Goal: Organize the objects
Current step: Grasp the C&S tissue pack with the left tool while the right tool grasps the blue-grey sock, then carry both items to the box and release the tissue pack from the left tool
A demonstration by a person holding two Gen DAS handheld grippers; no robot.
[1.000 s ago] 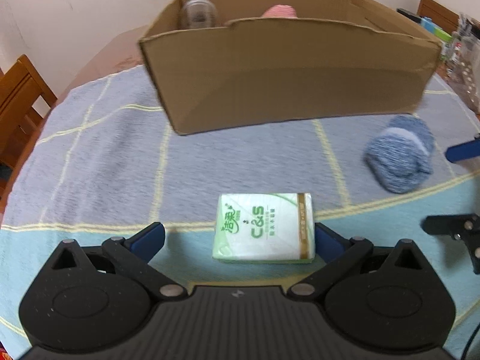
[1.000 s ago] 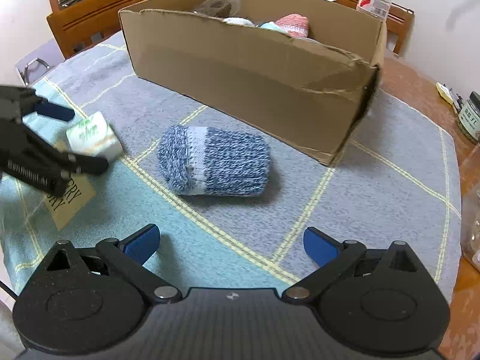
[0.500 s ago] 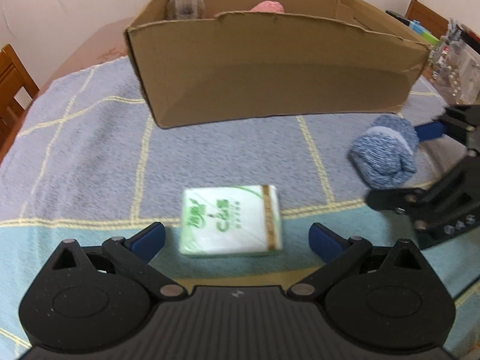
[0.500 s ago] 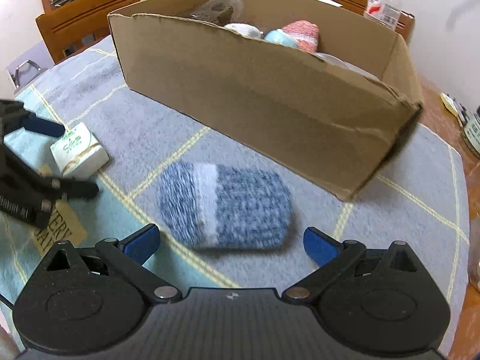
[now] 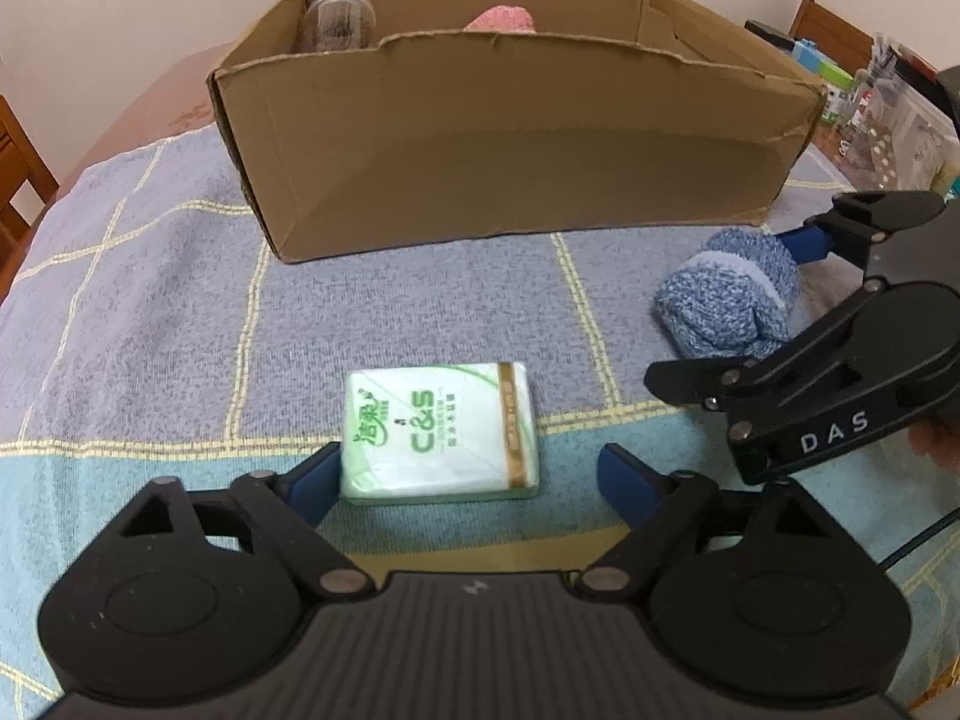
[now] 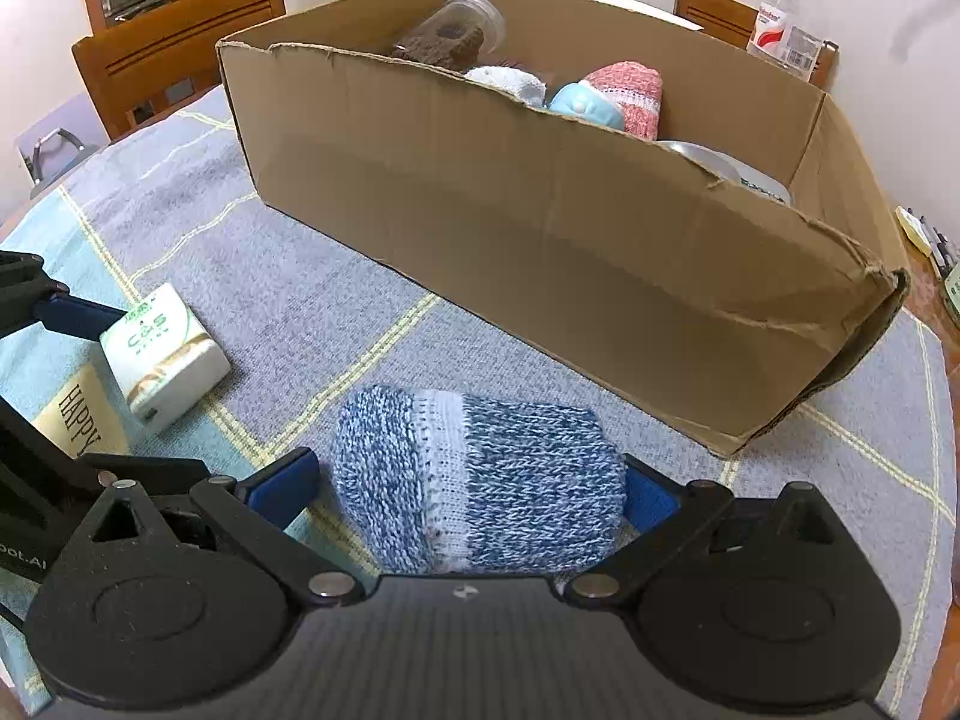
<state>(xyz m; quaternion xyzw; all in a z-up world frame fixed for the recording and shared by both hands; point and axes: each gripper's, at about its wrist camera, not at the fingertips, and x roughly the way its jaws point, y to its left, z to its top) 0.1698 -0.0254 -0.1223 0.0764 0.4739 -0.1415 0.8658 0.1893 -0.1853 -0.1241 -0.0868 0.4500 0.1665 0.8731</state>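
Tissue pack (image 5: 440, 433): flat on the worktop in front of the box, between the spread left tongs (image 5: 465, 471); the left pad touches its edge, the right stands clear, so no grip yet.
Rolled sock (image 6: 477, 478): lying beside the box, straddled by the open right tongs (image 6: 468, 486), apparently lined up for pickup.
Cardboard box (image 5: 540, 180): likely destination, holding a jar (image 6: 453, 30) and pink sock (image 6: 627, 96).
Worktop cloth (image 5: 150, 276): grey-blue with yellow grid.
Room: wooden chairs (image 6: 174, 54), water bottle (image 6: 786, 18).

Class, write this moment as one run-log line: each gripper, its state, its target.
left gripper: open, straddling tissue pack | right gripper: open, straddling blue sock roll | cardboard box: both items outside
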